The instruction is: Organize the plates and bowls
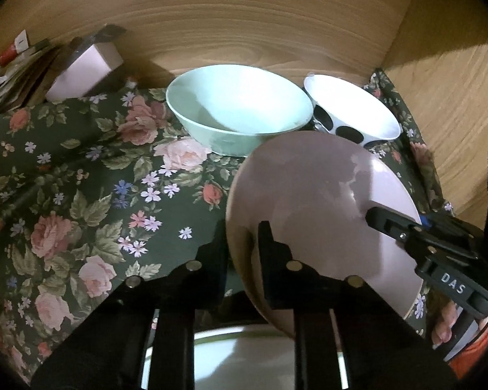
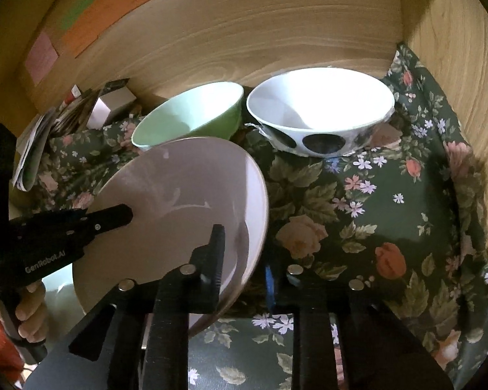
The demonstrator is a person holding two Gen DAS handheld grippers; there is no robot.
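A pale pink plate [image 1: 312, 208] is held tilted above the floral cloth, gripped on both edges. My left gripper [image 1: 240, 243] is shut on its left rim; the left finger lies under the plate. My right gripper [image 2: 244, 250] is shut on its right rim, and shows in the left wrist view [image 1: 397, 224]. The plate fills the lower left of the right wrist view [image 2: 185, 201]. Behind it stand a mint green bowl [image 1: 240, 107] and a white bowl with black dots [image 1: 351, 110], side by side; both show in the right wrist view, green [image 2: 192, 113] and white [image 2: 318, 104].
The floral cloth [image 1: 81, 178] covers a shelf with a wooden back wall [image 1: 244, 22] and a right side wall [image 2: 455, 48]. A white box [image 1: 88, 68] and stacked papers [image 1: 13, 71] sit at the far left. Another light dish [image 1: 240, 354] lies below the grippers.
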